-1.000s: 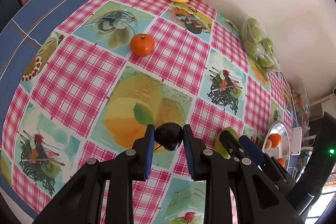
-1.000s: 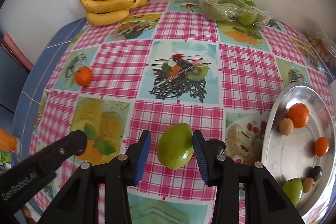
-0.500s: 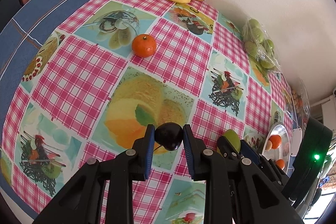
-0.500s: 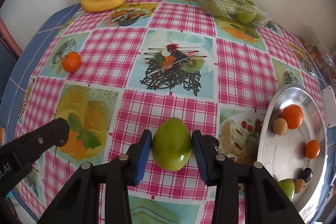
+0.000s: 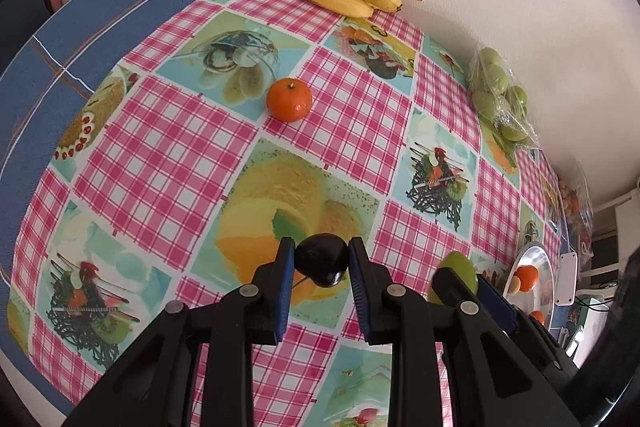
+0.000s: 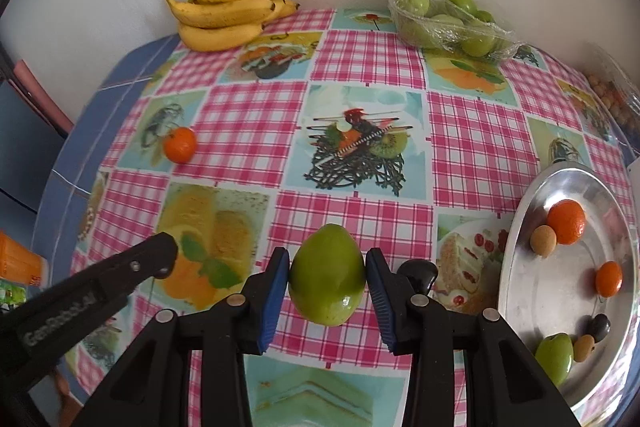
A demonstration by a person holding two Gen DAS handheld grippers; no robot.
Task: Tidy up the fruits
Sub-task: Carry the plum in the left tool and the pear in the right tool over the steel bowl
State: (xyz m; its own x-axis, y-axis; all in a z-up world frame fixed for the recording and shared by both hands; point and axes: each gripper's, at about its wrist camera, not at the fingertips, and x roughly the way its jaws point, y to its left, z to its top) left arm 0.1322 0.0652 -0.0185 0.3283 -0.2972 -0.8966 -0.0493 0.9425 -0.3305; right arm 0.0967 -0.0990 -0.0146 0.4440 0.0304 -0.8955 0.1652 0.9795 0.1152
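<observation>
Tongs: left [image 5: 321, 261] clenches one dark plum [image 5: 321, 264] | right [image 6: 327, 281] (clamped) one green mango [image 6: 327, 274]

A dark, glossy plum [image 5: 321, 260] sits clamped between blue-padded fingers [image 5: 285, 283] above the worktop. A green mango [image 6: 327, 279], pointed end up, is pinched between another pair. One orange tangerine [image 5: 289, 99] rests loose on the checked cloth, well apart from the silver tray [image 6: 524, 239] of fruit.

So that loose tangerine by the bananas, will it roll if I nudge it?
Probably. The tangerine is round and sits free on the smooth tablecloth, so a nudge should roll it. Its skin looks firm, so likely sturdy.
</observation>
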